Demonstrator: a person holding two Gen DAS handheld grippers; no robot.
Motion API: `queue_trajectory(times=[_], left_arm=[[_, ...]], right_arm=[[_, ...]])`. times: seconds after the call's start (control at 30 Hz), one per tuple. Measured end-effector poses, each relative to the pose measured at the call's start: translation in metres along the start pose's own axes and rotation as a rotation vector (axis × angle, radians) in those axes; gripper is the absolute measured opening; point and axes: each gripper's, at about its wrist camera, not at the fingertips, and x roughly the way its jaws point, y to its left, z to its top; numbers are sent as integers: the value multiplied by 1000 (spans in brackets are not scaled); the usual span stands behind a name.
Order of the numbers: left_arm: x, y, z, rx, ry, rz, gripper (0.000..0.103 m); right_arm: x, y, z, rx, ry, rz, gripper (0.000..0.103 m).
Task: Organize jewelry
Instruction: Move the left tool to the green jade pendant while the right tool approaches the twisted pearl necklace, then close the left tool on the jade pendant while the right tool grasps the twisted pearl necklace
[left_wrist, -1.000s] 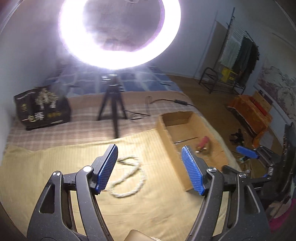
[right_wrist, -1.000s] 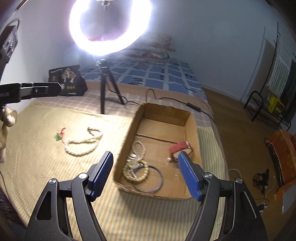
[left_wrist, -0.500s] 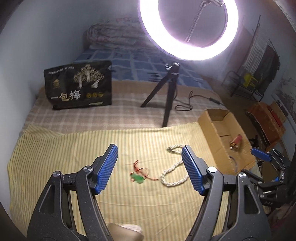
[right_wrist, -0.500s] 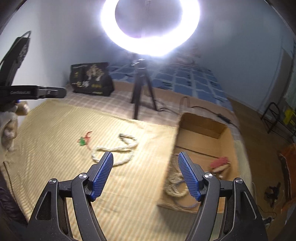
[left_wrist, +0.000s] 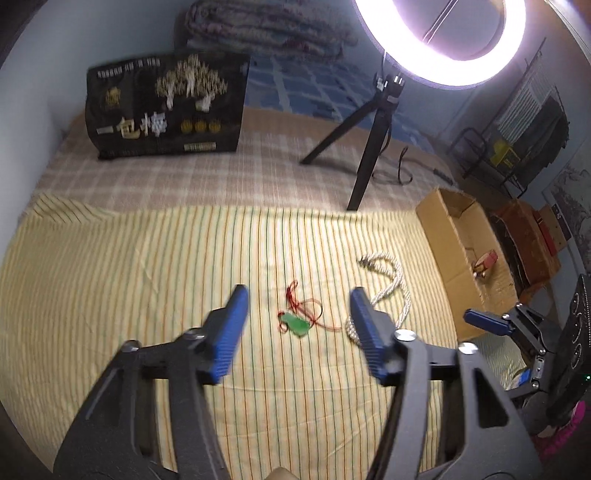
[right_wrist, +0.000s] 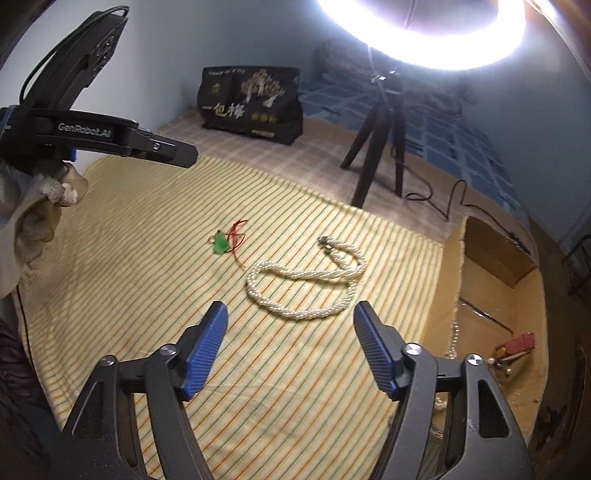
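Left gripper (left_wrist: 297, 321): above the yellow striped sheet (left_wrist: 147, 277) on the bed, blue pads apart and closing, nothing pressed between them. The green pendant (left_wrist: 295, 324) on its red cord lies on the sheet in line with the gap, beyond the fingertips, near the middle of the sheet.

Right gripper (right_wrist: 290, 330): pads apart and closing, empty. The pearl necklace (right_wrist: 306, 282) lies on the sheet just ahead of the gap, between the pendant and the cardboard box (right_wrist: 491, 280) at the sheet's right edge.

Green pendant: small, glossy green, a thin red cord looped loosely beside it.

Pearl necklace: thick twisted rope of white beads in an open loop, metal clasp at the end toward the head of the bed.

Cardboard box: open-topped; holds a red item (right_wrist: 517, 341) and what may be beads at its near wall, partly hidden by the gripper finger.

Other: ring light (left_wrist: 439, 40) on a black tripod and a black printed bag (left_wrist: 166, 107) on the checked cover toward the head of the bed.

Change from a second ago: both grippers have swung leftward from the box to the two loose pieces and sit lower; both gaps are narrower.
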Motion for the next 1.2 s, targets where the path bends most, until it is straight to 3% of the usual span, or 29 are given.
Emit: queue_trajectory(times=[0.17,0.37,0.73,1.2], left_arm=[[25,2,-7,-18,73,-19,35],[50,-2,-9,-20,133,-18,34],[84,5,-11,-57,212,6,34],[104,4,-12,-65,223,33,34]], right_arm=[[25,6,-2,-14,65,57,45],[43,12,-1,-43,104,89,35],[65,11,-4,-67,125,94,32],[79,17,-3,-108,125,79,32]])
